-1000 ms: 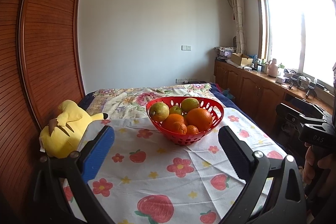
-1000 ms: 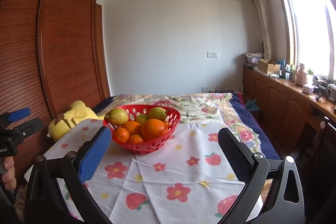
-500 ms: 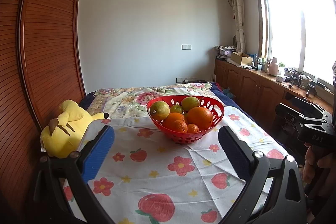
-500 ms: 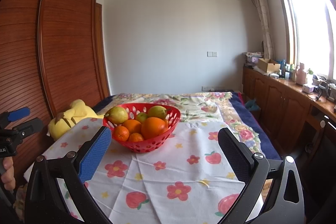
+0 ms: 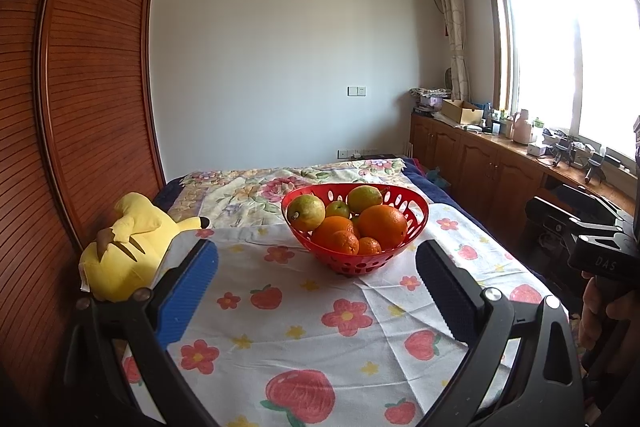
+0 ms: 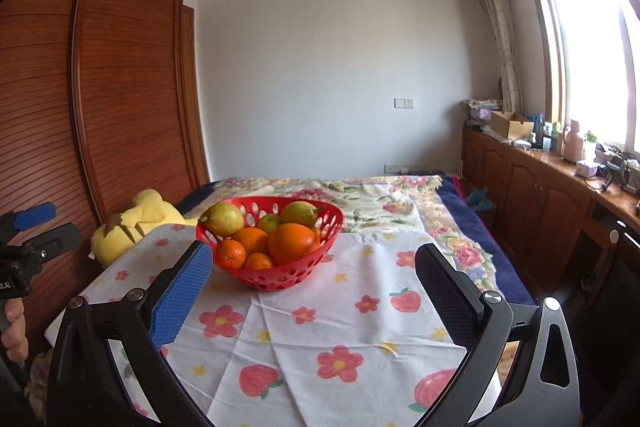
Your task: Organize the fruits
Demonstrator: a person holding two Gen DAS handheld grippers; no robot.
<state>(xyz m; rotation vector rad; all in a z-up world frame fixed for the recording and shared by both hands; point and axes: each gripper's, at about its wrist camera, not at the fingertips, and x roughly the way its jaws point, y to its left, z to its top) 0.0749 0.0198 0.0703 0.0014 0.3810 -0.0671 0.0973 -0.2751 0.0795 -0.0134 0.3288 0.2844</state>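
Both grippers have barely shifted over the last second. Going left to right: the yellow plush toy lies at the table's edge, the left gripper hangs with jaws wide apart and empty, the red basket sits on the flowered tablecloth holding every pear and orange, and the right gripper is spread open, empty too. With all fruit gathered, this fits either sorting still ahead or finished.
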